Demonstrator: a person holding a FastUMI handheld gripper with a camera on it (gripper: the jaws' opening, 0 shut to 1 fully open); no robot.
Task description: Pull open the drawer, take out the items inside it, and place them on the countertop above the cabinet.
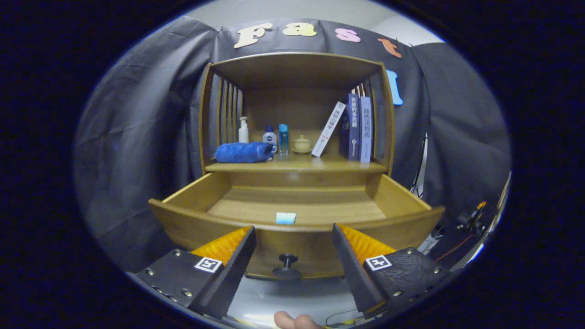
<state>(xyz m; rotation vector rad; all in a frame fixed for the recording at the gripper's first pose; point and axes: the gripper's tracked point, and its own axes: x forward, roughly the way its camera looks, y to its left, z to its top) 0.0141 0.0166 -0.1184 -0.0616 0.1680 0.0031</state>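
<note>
A wooden cabinet has its drawer (192, 219) pulled out toward me. Inside the drawer, near its front wall, lies a small light-blue item (285, 218); the front wall hides its lower part. My gripper (292, 233) hangs open in front of the drawer front, with its fingers spread to either side of the dark round knob (287, 264) and nothing between them. The countertop (297, 165) above the drawer carries a rolled blue towel (243, 152), small bottles (269, 137), a little lidded pot (302, 143) and several books (356, 128).
Black cloth walls stand behind and beside the cabinet. Cables and a dark device (468, 219) lie on the floor at the right. A fingertip of the person's hand (295, 320) shows below the fingers.
</note>
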